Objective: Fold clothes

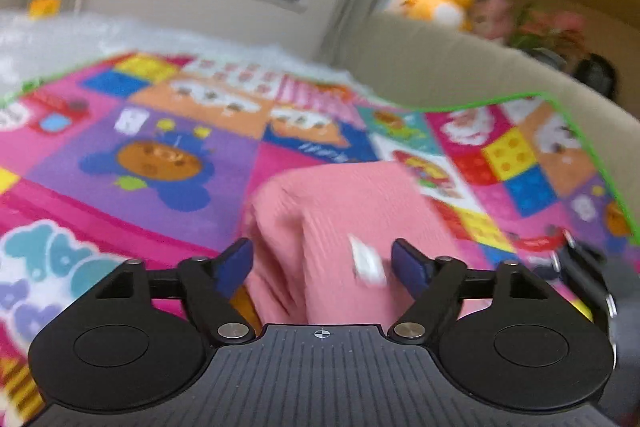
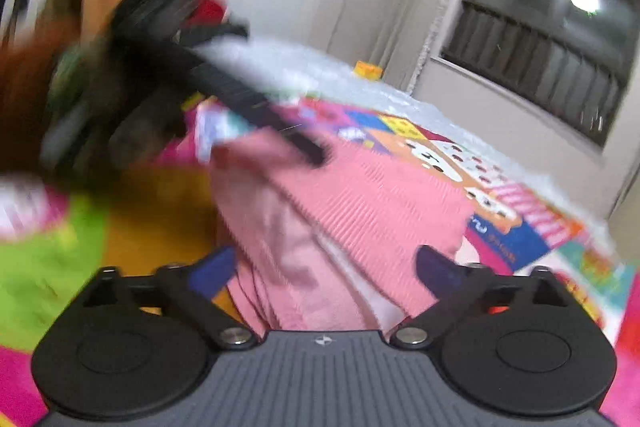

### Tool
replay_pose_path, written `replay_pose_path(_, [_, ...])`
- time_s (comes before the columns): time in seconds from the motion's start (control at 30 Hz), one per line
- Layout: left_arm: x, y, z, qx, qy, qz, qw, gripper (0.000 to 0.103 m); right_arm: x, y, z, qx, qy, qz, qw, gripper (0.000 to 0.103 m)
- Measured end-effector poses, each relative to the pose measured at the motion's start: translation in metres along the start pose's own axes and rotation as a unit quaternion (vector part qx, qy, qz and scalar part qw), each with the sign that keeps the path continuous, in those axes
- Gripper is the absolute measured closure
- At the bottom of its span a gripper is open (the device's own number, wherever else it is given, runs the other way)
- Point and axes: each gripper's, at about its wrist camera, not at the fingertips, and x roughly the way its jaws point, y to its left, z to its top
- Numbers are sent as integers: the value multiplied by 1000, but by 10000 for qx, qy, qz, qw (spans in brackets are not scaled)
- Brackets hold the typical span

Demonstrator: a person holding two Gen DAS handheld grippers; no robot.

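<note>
Left wrist view: left gripper (image 1: pixel 322 262) has jaws spread wide over the pink garment (image 1: pixel 340 211) on the colourful mat (image 1: pixel 140 147), gripping nothing. Right gripper (image 2: pixel 323 269) likewise gapes above the pink cloth.

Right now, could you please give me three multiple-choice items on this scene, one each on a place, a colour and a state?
1. Where does the garment lie?
A. on the patterned play mat
B. in a drawer
C. on a hanger

2. What colour is the garment?
A. green
B. pink
C. black

3. How do the left gripper jaws stand?
A. shut on the garment
B. open
C. out of view

Answers: 1 A, the mat shows around the cloth; 2 B, pink ribbed fabric fills both views; 3 B, the blue pads stand wide apart, as on the right gripper.
</note>
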Motion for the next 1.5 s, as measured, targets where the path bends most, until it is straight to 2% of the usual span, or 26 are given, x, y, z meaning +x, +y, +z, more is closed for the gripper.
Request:
replay_pose_path(0.03, [-9, -4, -3, -35, -89, -113, 9999, 15, -9, -10, 3, 296, -69, 105, 9995, 2])
replay_pose_path(0.13, [-12, -9, -10, -180, -227, -257, 9993, 14, -5, -55, 18, 1379, -309, -232, 9897, 2])
replay_pose_path(0.17, [-8, -11, -11, -201, -228, -232, 9993, 12, 1, -67, 26, 1565, -392, -411, 9860, 3])
replay_pose_path(0.2, [-4, -12, -11, -222, -228, -208, 9993, 8, 7, -78, 34, 1741, -470, -589, 9818, 10])
replay_pose_path(0.3, [7, -11, -16, -200, -130, -47, 9997, 5, 51, -89, 54, 1217, -180, -1069, 9866, 12])
replay_pose_path(0.37, [14, -9, -21, -133, -3, 115, 9998, 3, 96, -83, 49, 591, 475, -1569, 9847, 12])
replay_pose_path(0.4, [17, -7, -23, -100, 60, 195, 9997, 3, 123, -86, 38, 476, 939, -1713, 9796, 11])
replay_pose_path(0.43, [20, -6, -26, -66, 124, 276, 9995, 3, 141, -91, 27, 573, 1259, -1681, 9760, 11])
replay_pose_path(0.5, [20, 2, -26, -231, 142, 293, 9992, 2, 147, -100, 9, 1050, 1323, -1698, 9709, 2])
replay_pose_path(0.53, [20, 7, -26, -336, 153, 288, 9989, 2, 141, -104, 9, 1251, 1288, -1706, 9688, 2])
replay_pose_path(0.63, [19, 11, -27, -436, 158, 290, 9985, 1, 109, -94, 15, 1324, 1109, -1803, 9683, 2])
replay_pose_path(0.7, [18, 10, -27, -401, 149, 321, 9986, 1, 77, -80, 22, 1241, 814, -1548, 9767, 2])
replay_pose_path(0.8, [17, 10, -27, -392, 146, 341, 9985, 1, 38, -52, 25, 1172, 607, -1048, 9857, 0])
replay_pose_path(0.83, [18, 9, -27, -395, 147, 348, 9985, 1, 40, -45, 23, 1065, 701, -1012, 9867, 0])
replay_pose_path(0.9, [17, 9, -27, -405, 129, 369, 9984, 1, 52, -25, 5, 512, 1058, -1216, 9856, 0])
replay_pose_path(0.93, [15, 8, -27, -403, 75, 378, 9984, 1, 59, -15, -4, 242, 1227, -1315, 9834, 0])
replay_pose_path(0.97, [11, 6, -26, -378, -30, 385, 9985, 2, 61, -13, -11, 261, 1106, -1351, 9843, 0])
replay_pose_path(1.1, [-33, -23, -13, 413, -760, 165, 9961, 2, 60, -18, -19, 455, 897, -1338, 9859, 0])
replay_pose_path(1.17, [-46, -39, -2, 603, -964, -318, 9930, 1, 60, -21, -21, 561, 869, -1282, 9863, 0])
replay_pose_path(1.3, [-17, -57, 18, 787, -645, -943, 9903, 0, 59, -21, -23, 637, 825, -1262, 9865, 0])
replay_pose_path(1.37, [17, -42, 17, 439, -263, -894, 9947, 0, 55, -20, -24, 631, 749, -1324, 9864, 0])
replay_pose_path(1.43, [47, -14, 6, -222, 69, -718, 9971, 0, 47, -23, -25, 797, 681, -1255, 9865, 0])
replay_pose_path(1.5, [59, 3, -6, -371, 162, -394, 9984, 1, 34, -34, -23, 1272, 503, -971, 9858, 0])
